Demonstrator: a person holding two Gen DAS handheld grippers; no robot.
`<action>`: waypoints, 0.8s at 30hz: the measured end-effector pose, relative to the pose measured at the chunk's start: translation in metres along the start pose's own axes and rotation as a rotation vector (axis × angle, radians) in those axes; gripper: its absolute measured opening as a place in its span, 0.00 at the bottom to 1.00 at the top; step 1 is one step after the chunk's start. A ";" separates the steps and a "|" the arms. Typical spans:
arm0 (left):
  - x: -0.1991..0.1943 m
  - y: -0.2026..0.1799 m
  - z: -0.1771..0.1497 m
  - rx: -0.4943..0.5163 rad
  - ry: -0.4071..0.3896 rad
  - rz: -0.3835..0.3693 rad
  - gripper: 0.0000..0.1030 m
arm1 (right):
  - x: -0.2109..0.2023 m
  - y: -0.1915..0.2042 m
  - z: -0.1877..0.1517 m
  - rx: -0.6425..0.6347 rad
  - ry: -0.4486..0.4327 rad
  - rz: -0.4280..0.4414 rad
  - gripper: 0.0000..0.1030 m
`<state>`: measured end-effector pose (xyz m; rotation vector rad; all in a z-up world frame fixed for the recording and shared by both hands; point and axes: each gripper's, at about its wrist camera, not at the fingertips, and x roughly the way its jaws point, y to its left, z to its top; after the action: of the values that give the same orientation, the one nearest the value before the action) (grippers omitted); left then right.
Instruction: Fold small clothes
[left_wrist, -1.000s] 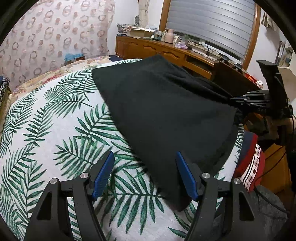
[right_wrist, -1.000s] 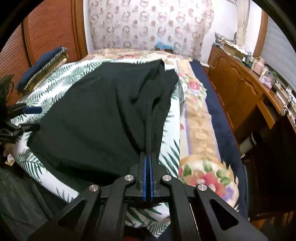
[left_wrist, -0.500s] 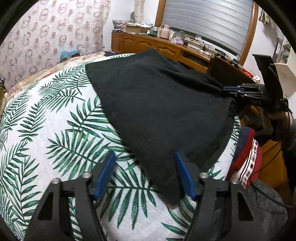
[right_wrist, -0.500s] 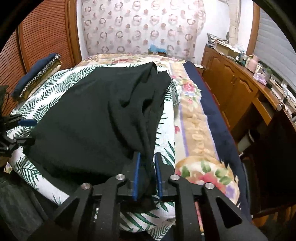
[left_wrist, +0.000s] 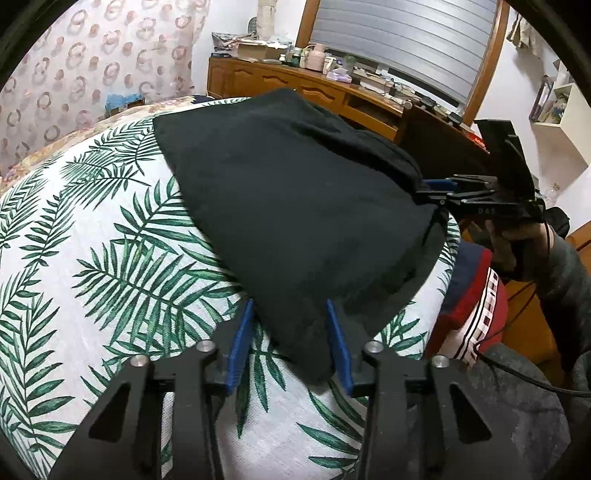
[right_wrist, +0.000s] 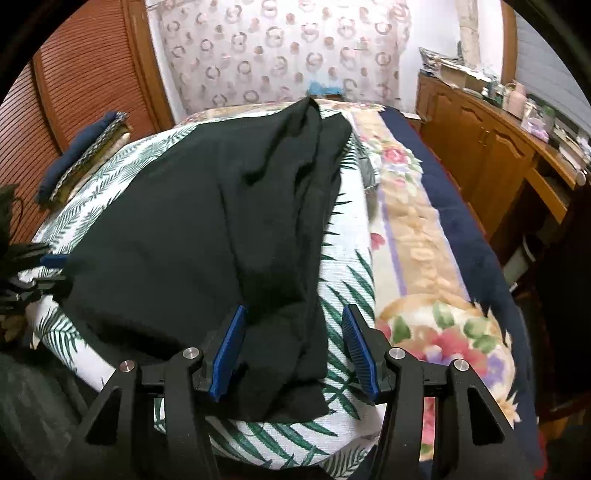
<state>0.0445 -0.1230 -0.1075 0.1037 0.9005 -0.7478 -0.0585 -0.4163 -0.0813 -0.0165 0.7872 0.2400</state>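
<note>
A black garment (left_wrist: 295, 206) lies spread on the palm-leaf cloth (left_wrist: 92, 258) on the bed; it also shows in the right wrist view (right_wrist: 207, 236). My left gripper (left_wrist: 290, 314) is open, with its blue pads on either side of the garment's near corner. My right gripper (right_wrist: 293, 317) is open, with the garment's bunched near-right corner lying between its pads. In the left wrist view the right gripper (left_wrist: 439, 188) sits at the garment's right corner. In the right wrist view the left gripper (right_wrist: 55, 266) sits at the garment's left edge.
A wooden dresser (left_wrist: 332, 92) with clutter stands beyond the bed. A floral blanket (right_wrist: 413, 240) and a navy cover (right_wrist: 461, 221) lie to the right. Folded clothes (right_wrist: 85, 151) sit at the far left. A red and white cloth (left_wrist: 476, 306) hangs off the bed edge.
My right gripper has opened and let go of the garment's corner, which now lies on the bed. My left gripper has moved in around the near corner and narrowed its gap.
</note>
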 end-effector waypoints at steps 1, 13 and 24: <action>0.001 -0.001 0.000 0.000 0.003 -0.009 0.31 | 0.000 0.002 -0.001 -0.014 0.005 0.010 0.54; -0.020 0.008 0.043 -0.029 -0.094 -0.049 0.04 | -0.019 0.001 0.011 -0.076 -0.053 0.134 0.10; -0.003 0.087 0.171 -0.097 -0.187 0.069 0.04 | -0.008 -0.034 0.143 -0.052 -0.230 0.121 0.10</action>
<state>0.2137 -0.1217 -0.0158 -0.0204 0.7496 -0.6373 0.0441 -0.4363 0.0229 0.0093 0.5532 0.3704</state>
